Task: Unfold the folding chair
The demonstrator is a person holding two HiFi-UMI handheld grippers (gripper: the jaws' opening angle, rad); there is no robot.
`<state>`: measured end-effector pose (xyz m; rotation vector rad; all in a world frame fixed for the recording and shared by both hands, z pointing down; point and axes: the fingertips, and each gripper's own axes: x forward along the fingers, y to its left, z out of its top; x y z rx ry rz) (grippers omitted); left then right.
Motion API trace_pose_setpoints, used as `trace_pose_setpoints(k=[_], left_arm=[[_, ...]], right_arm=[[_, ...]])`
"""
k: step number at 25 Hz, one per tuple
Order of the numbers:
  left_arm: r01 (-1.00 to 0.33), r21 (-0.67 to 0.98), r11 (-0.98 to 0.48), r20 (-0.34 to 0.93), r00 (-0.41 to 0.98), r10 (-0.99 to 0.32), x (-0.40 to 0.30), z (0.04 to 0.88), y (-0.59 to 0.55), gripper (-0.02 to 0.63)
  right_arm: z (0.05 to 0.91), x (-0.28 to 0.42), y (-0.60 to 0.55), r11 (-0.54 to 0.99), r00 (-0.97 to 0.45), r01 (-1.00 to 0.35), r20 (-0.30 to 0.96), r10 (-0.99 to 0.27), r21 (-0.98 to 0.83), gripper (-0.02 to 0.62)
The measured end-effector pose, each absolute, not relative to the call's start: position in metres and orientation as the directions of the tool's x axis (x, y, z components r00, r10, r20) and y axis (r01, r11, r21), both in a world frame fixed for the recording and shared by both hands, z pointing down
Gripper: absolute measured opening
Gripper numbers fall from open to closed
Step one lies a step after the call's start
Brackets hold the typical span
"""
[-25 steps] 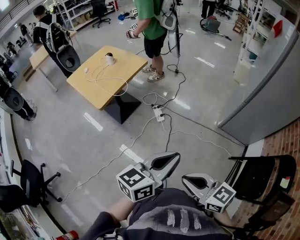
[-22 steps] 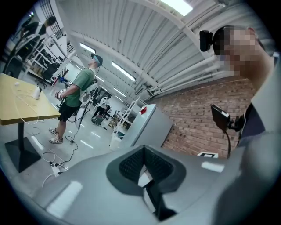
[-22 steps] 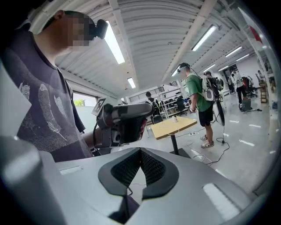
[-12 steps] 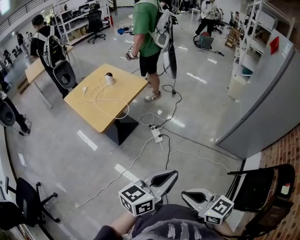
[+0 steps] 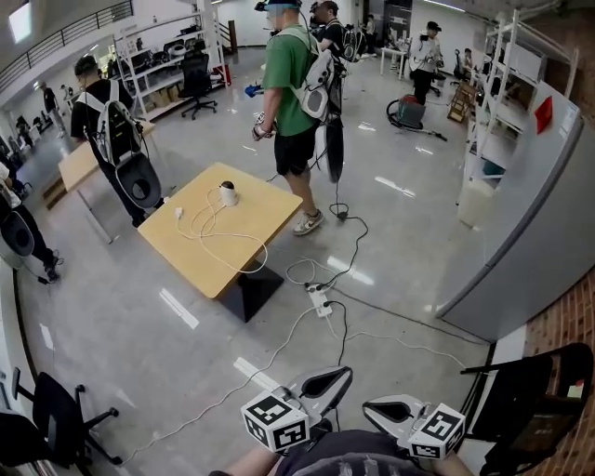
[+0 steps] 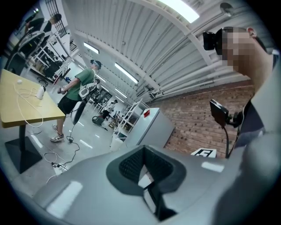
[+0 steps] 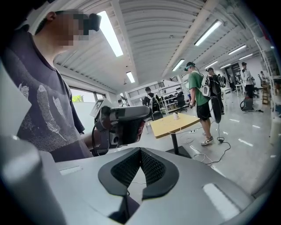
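My left gripper (image 5: 342, 374): light grey smooth shell, black ribbed fingers (image 6: 127, 165), white cube with black square markers (image 5: 276, 421) at the rear. My right gripper (image 5: 370, 407): same grey shell, black ribbed fingers (image 7: 124, 169), same marker cube (image 5: 437, 430). I wear a dark grey T-shirt with pale feather print (image 7: 41, 110) and a black head-mounted camera (image 7: 90, 21).

**Head view.** Bright, even overhead light. Glare streaks on glossy floor (image 5: 395, 186) well ahead of left gripper (image 5: 327, 379) & right gripper (image 5: 390, 409). Soft shadow under table (image 5: 270, 206), ahead-left. Centre sharp; fisheye bends lines twd edges.

**Left gripper view.** Ceiling lamp (image 6: 182, 9) above jaws blown out. Dark round vignette. Gripper body nearest lens is soft.

**Right gripper view.** Strip lamps (image 7: 112, 37) above jaws glare white. Backgrd fairly sharp, foregrd blurred, same vignette.
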<state>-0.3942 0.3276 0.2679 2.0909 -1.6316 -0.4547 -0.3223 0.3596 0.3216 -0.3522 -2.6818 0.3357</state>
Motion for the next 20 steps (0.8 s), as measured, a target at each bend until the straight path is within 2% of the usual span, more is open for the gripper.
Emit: trace_pose_setpoints(k=[12,20], left_arm=[[-0.851,0.486,-0.201,0.049,0.256,-0.965,-0.385,0.255,0.301,0.002],[-0.864,0.455,-0.214,0.087,0.283,-0.955,-0.328,0.25,0.263,0.002]], right_arm=[[0.316,-0.316,0.332,0.934,-0.901,0.203,0.319,0.296,-0.294,0.002],[0.313,-0.274,0.298,0.929,-0.925,0.203,0.252,0.285,-0.308,0.002]])
